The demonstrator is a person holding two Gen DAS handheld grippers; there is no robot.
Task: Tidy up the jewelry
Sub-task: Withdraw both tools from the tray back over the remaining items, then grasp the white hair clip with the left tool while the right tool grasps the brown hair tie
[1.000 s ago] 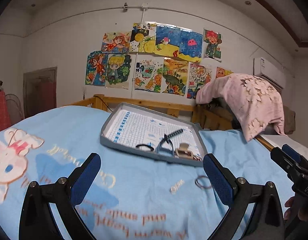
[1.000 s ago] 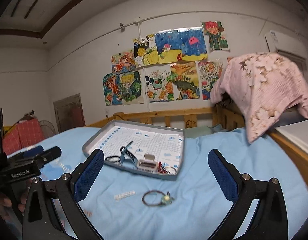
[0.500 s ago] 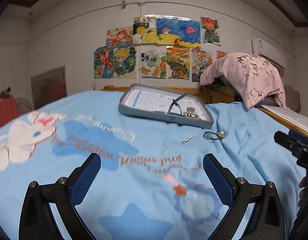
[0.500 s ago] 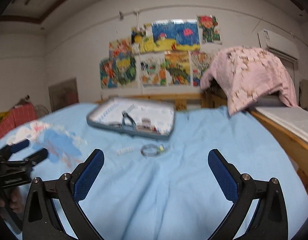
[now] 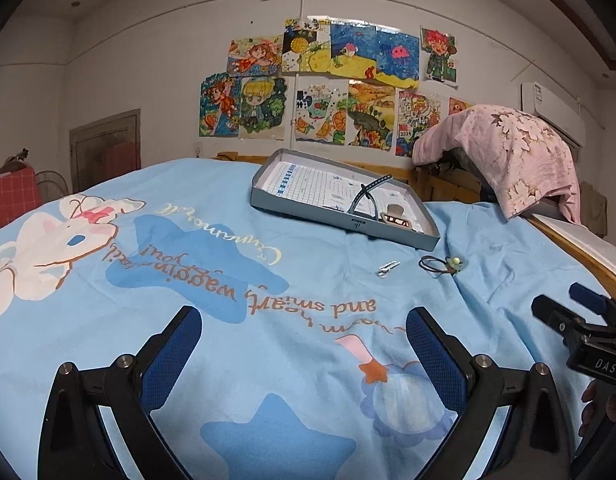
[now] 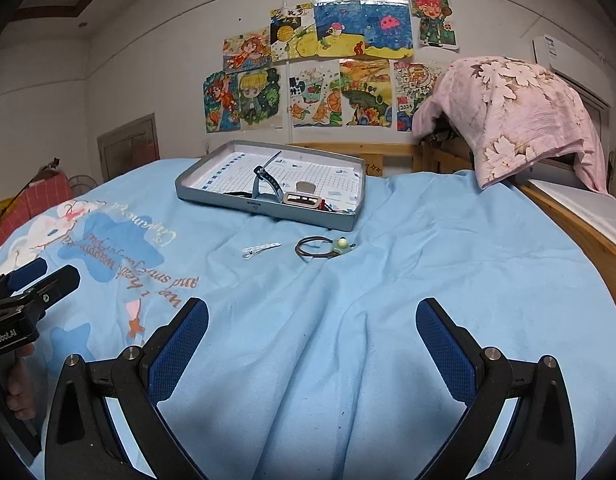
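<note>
Still, you've two pieces left: the clip (image 6: pixel 261 249) and hair tie (image 6: pixel 324 247) lie on the blanket well ahead of both grippers' spread, empty fingers, just short of the tray (image 6: pixel 268 205), which holds several pieces.

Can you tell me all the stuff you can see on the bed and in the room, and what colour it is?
Tray: one, grey, on the bedspread.
Watch: one, beige face, dark strap, inside the tray.
Hair clip: one, white, on the bedspread near the tray's front.
Hair tie: one, dark loop with green charm, right of the clip.
Bedspread: one, light blue, cartoon print.
Blanket: one, pink floral, draped at right.
Drawings: several, colourful, on the wall.
Air conditioner: one, white, on the wall at right.
Left hand-held gripper: open, blue pads.
Right hand-held gripper: open, blue pads.
</note>
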